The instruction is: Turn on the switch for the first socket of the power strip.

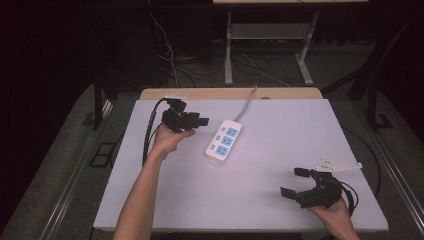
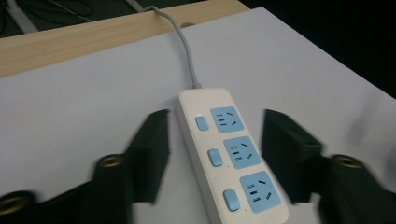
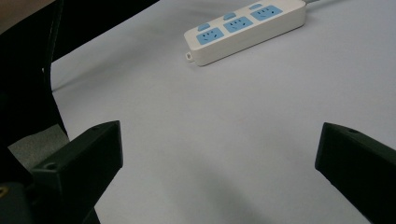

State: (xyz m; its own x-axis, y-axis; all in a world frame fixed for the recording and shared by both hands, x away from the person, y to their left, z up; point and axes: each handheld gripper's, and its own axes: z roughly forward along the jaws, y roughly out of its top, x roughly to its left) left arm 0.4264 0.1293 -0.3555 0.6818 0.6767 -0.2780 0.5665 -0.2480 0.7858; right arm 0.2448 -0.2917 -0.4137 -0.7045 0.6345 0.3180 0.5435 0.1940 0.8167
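I can read no text, brand, number or label anywhere here. The power strip [image 2: 231, 158] in front of my left gripper [image 2: 212, 154] has three plain blue socket faces and three blue switches, and none of them carries a marking I can make out. Its white casing is blank too, as is the white table sheet [image 1: 260, 195] it lies on.

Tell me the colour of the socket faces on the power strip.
Light blue, on a white power strip; clearest in the left gripper view.
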